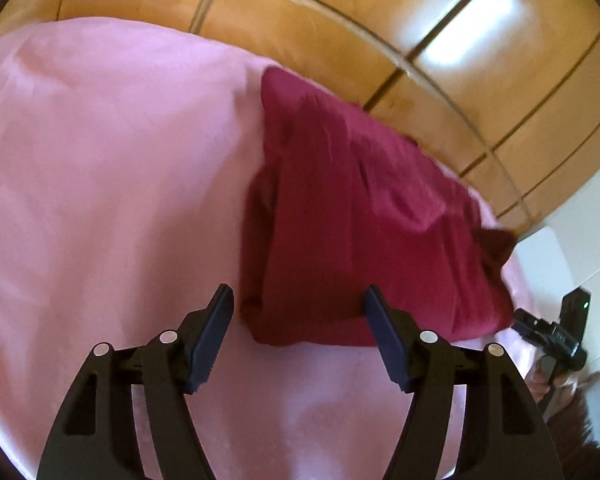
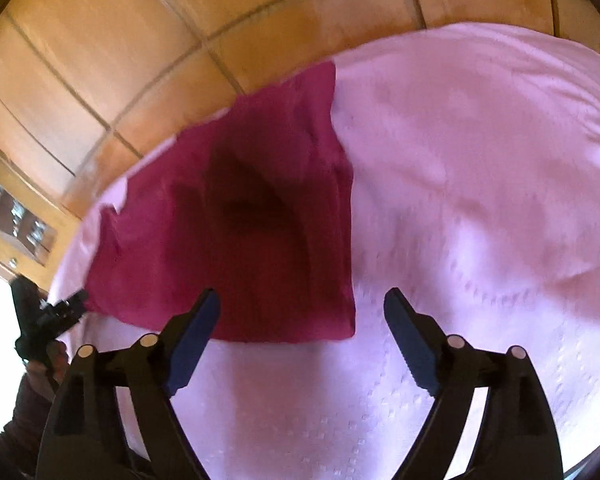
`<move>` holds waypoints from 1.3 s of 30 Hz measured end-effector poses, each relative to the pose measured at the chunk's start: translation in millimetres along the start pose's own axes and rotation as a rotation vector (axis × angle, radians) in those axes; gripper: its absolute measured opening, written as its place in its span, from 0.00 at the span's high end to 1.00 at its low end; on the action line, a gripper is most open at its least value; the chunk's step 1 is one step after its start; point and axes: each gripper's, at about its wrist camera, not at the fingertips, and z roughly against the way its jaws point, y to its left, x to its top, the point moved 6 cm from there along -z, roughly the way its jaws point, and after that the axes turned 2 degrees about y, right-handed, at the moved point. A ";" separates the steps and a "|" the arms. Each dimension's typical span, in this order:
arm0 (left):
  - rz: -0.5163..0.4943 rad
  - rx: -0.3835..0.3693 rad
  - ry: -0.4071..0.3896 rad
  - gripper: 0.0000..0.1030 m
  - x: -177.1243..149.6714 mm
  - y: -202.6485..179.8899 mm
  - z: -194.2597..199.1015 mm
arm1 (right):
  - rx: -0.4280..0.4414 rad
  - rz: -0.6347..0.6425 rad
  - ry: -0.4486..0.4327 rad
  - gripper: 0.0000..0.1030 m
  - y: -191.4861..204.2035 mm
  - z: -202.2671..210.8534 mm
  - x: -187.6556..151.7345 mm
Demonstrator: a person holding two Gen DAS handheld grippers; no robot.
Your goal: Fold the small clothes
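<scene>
A: Item one, the garment [image 1: 364, 224]. Dark red, small, lying on the pink sheet [image 1: 100, 168]. Condition?

B: Partly folded, by the look of it. Layered edges run along its left side in the left wrist view, and a raised, shadowed fold sits mid-cloth in the right wrist view [image 2: 252, 216]. It lies toward the far edge of the sheet, close to where the wooden panelling [image 1: 480, 60] begins. Whether the surface is a bed or a desk I cannot tell.

A: Item two, the left gripper [image 1: 300, 332].

B: Fingers spread wide, nothing between them. It hangs just over the garment's near edge, at the left corner.

A: Item three, the right gripper [image 2: 302, 336].

B: Same entry: fingers apart, empty, near the garment's near right corner. Both frames are blurred, so fine seams are unreadable.

A: Risks, listed.

B: First, a pinch that takes only the top layer; the stacked edges would then peel apart and undo the fold. Second, fingers closing on the sheet along with the cloth, since the two lie flush, which would drag the sheet up. Third, uneven lifting by the two grippers, which would skew the next crease. Fourth, pushing the garment farther away, where it could slide off the far edge.
</scene>
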 end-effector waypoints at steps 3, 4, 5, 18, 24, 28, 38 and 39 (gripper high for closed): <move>-0.007 0.040 -0.021 0.39 1.0 -6.5 -8.2 | -0.044 0.010 0.009 0.55 5.0 -19.6 2.3; -0.011 0.048 -0.015 0.47 0.4 -5.8 -9.4 | -0.077 0.028 0.013 0.65 4.6 -23.3 1.3; -0.016 0.056 -0.006 0.64 -2.1 -5.9 -10.1 | -0.096 0.045 0.018 0.67 7.1 -26.2 0.7; -0.080 0.022 0.038 0.88 -63.5 -12.7 39.3 | -0.053 0.089 0.055 0.79 9.6 21.5 -39.9; -0.059 -0.014 0.078 0.88 -120.3 -11.0 79.6 | -0.017 0.156 0.168 0.78 10.6 45.9 -93.2; -0.072 -0.016 0.054 0.82 -120.7 -13.8 93.8 | -0.023 0.167 0.187 0.64 10.3 50.5 -101.1; -0.119 0.034 -0.051 0.50 -58.2 -22.8 69.4 | -0.165 0.256 0.019 0.39 17.9 45.1 -37.4; -0.131 0.032 -0.041 0.50 -53.5 -24.8 60.5 | -0.174 0.273 0.013 0.39 20.9 41.6 -32.1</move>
